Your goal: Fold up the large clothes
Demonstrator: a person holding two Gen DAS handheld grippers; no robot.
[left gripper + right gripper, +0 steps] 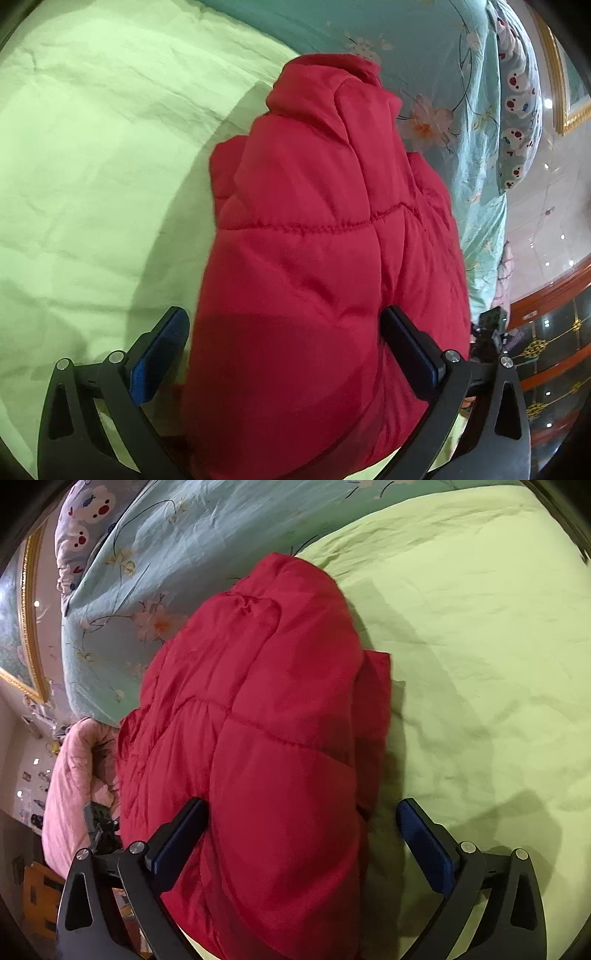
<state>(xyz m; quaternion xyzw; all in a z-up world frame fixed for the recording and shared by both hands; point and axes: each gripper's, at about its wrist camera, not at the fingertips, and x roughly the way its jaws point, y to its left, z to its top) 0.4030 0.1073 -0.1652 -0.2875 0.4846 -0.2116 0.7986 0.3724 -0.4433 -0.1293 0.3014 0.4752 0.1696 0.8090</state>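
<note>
Your red puffy jacket (pixel 314 236) lies folded in a fat bundle on the light green sheet (pixel 92 166) of the bed. Its far end sits close to the blue flowery blanket (pixel 443 74).

Your left gripper (pixel 284 347) is spread wide. The jacket's near end bulges between its two fingers. The right finger (pixel 410 343) touches the red cloth, but the left finger (pixel 162 350) stands beside it, so nothing is pinched.

Your right gripper (pixel 303 830) is spread wide too. Its left finger (pixel 181 834) rests against the jacket (pixel 266 720). Its right finger (pixel 424 842) is apart from it, over the green sheet (pixel 480 627). A pink blanket (pixel 74 775) lies at the left edge there.
</note>
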